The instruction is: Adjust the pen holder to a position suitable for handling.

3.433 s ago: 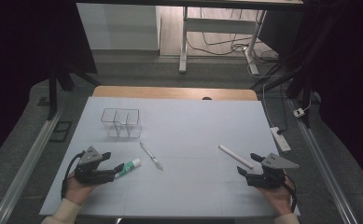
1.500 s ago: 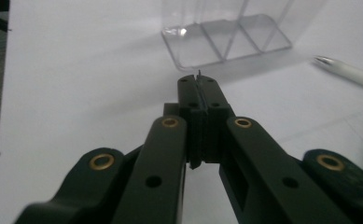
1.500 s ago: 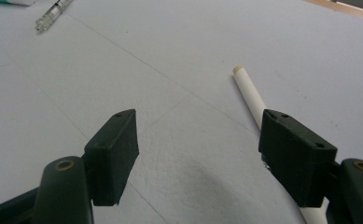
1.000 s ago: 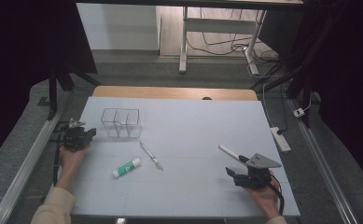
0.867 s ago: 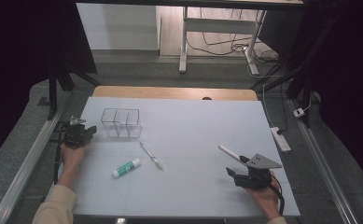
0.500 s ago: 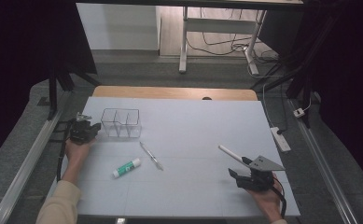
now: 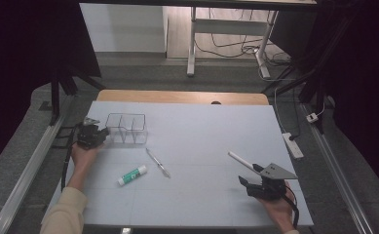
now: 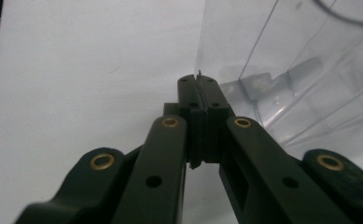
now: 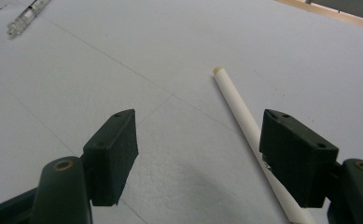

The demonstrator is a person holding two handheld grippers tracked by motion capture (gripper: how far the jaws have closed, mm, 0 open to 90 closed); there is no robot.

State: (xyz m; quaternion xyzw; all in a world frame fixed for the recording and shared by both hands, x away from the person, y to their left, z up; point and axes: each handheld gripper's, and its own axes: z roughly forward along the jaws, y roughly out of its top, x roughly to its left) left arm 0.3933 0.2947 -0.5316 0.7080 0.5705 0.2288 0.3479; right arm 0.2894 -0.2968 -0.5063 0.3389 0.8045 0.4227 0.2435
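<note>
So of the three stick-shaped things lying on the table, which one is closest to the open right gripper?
The plain white stick: it lies just beside the right gripper, while the clear pen and green-labelled glue stick lie mid-table.

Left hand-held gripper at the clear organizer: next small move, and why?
Probably pull the clear plastic divided organizer a little toward the table's middle. The left hand-held gripper is shut, apparently pinching the organizer's thin wall, and the green-and-white glue stick and clear pen lie loose beyond it.
</note>
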